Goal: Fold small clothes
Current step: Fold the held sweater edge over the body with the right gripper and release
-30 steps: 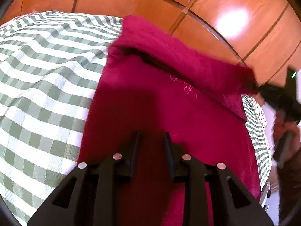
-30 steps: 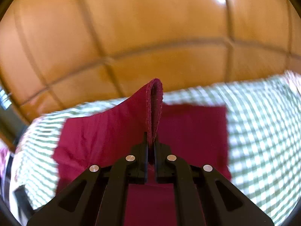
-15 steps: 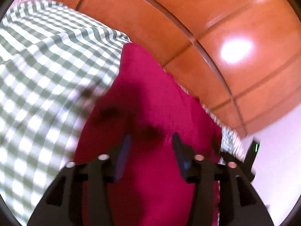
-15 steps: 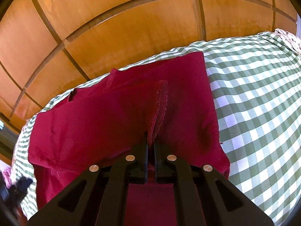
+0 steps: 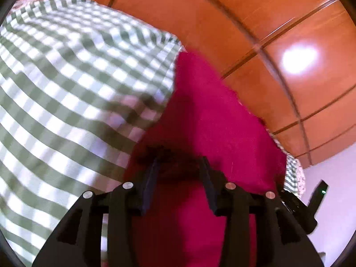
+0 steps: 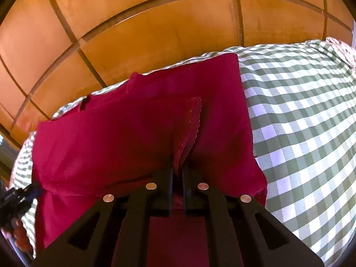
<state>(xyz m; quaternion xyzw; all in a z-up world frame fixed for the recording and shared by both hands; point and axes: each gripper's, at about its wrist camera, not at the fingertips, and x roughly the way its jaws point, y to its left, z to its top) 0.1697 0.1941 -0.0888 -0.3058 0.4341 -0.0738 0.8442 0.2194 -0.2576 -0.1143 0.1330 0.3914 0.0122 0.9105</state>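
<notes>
A dark red garment (image 6: 124, 133) lies partly folded on the green-and-white checked cloth (image 6: 307, 120). My right gripper (image 6: 177, 171) is shut on a hemmed edge of the garment (image 6: 189, 129), held low over the folded layer. In the left wrist view the garment (image 5: 213, 120) fills the middle. My left gripper (image 5: 180, 162) is open, its jaws apart just above the garment's near part, nothing between them. The right gripper's black body (image 5: 298, 209) shows at the lower right of that view.
A glossy wooden panelled wall (image 6: 155, 26) rises right behind the bed's far edge; it also shows in the left wrist view (image 5: 267, 33). Checked cloth (image 5: 66, 93) spreads to the left of the garment. The left gripper (image 6: 13, 200) shows at the right wrist view's far left.
My right gripper carried the held edge down and over, so the raised flap now lies on the garment. My left gripper opened wider and moved along the garment's left edge.
</notes>
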